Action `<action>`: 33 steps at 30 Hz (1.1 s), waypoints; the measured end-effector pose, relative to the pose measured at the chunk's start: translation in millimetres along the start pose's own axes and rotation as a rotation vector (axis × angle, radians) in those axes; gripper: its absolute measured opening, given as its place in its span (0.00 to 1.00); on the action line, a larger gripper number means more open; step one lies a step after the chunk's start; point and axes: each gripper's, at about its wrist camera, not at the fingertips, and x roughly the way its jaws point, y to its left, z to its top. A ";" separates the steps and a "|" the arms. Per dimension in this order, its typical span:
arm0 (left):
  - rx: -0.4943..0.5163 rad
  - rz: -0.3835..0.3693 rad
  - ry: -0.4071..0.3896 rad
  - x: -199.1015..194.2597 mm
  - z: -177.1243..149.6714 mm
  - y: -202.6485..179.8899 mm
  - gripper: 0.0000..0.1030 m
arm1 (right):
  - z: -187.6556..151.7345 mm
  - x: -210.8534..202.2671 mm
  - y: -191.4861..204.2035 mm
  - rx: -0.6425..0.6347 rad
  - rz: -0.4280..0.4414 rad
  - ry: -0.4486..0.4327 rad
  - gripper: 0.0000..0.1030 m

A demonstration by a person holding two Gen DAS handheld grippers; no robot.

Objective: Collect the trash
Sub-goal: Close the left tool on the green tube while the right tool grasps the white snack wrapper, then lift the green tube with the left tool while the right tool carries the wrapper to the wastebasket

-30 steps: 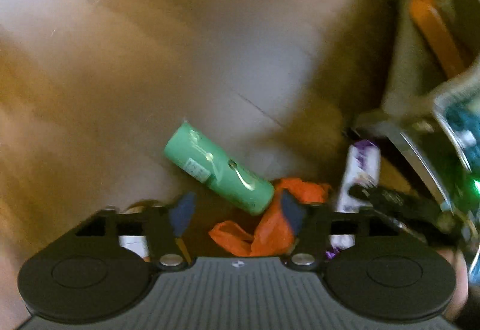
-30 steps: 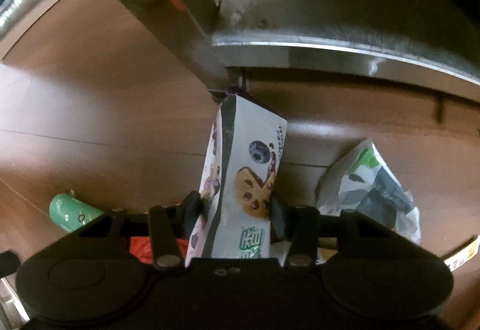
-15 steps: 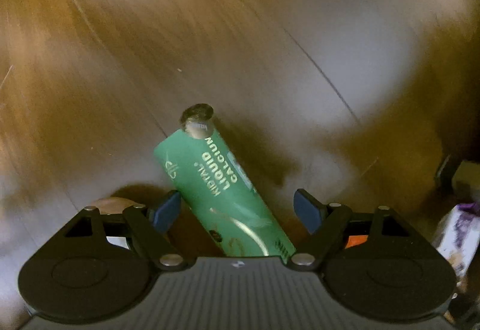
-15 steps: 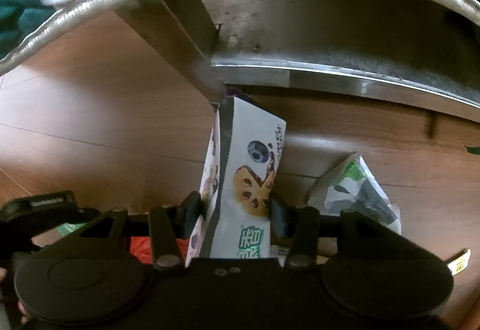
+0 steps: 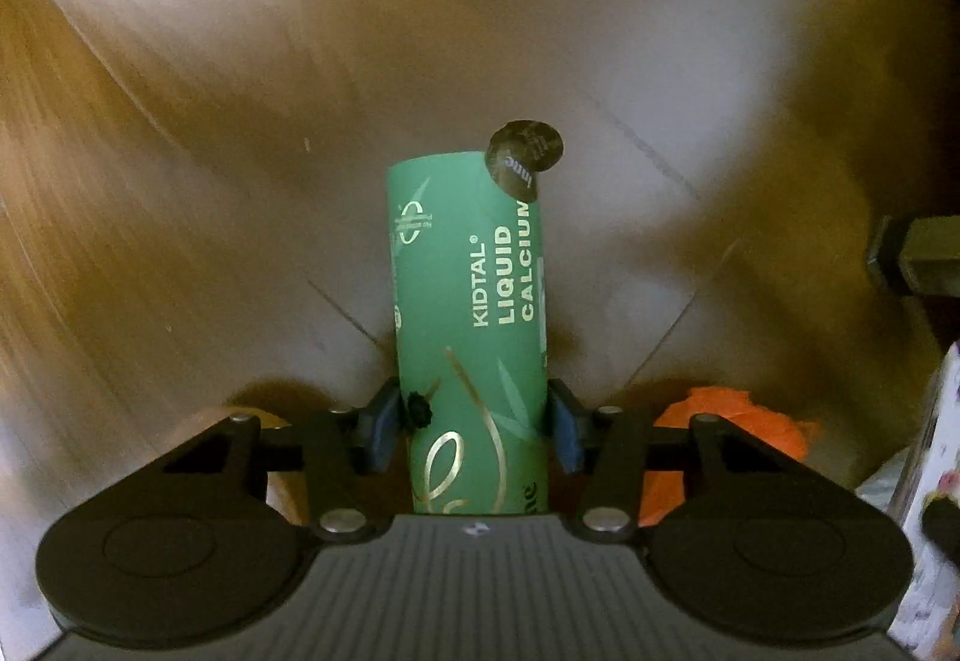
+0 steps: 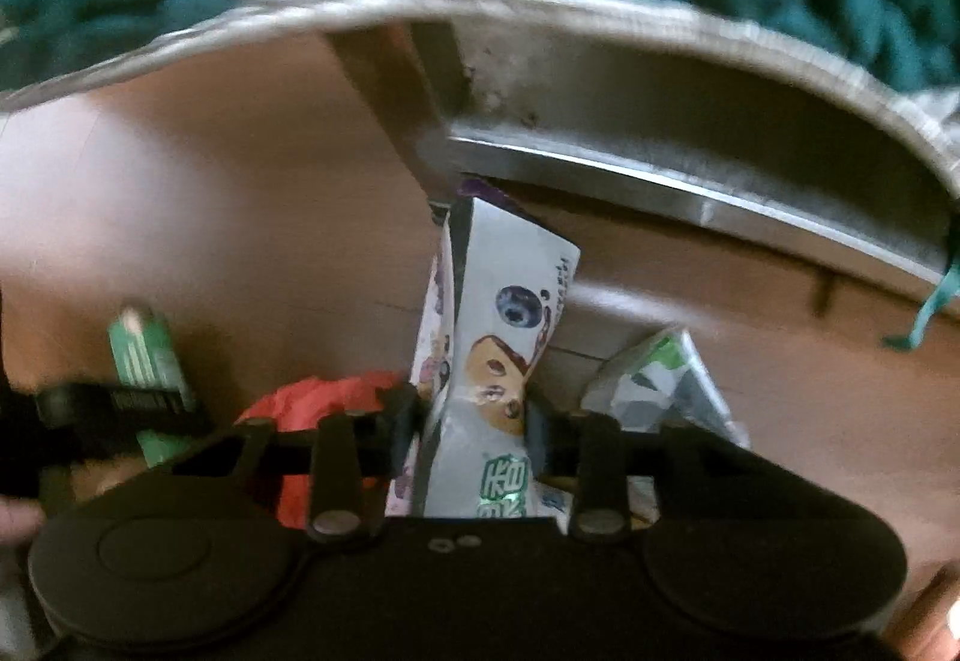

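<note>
The left gripper, jaws just closed, pinches the green tube between its 2 pads (tube lying on the wooden floor), while the right gripper, jaws also just closed, clamps the snack packet.

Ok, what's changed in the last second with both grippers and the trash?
The left gripper came down over the green tube and its jaws have just been closing onto it. The right gripper, its jaws also just closing, tightened on the cookie packet. The orange scrap and the wooden floor look unchanged.

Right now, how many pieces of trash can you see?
4: green tube in the left hand-held gripper, snack packet in the right, orange scrap and crumpled wrapper on floor. More may hide.
</note>
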 end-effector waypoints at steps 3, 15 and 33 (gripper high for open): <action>0.012 -0.039 -0.052 -26.6 1.0 2.6 0.48 | -7.3 -25.0 2.5 -0.027 0.005 -0.019 0.29; 0.148 -0.236 -0.259 -196.3 -27.7 9.0 0.48 | -32.7 -204.9 17.2 -0.156 0.047 -0.184 0.28; 0.439 -0.491 -0.675 -484.6 -125.4 -24.0 0.48 | -45.2 -476.8 6.3 -0.213 0.073 -0.638 0.27</action>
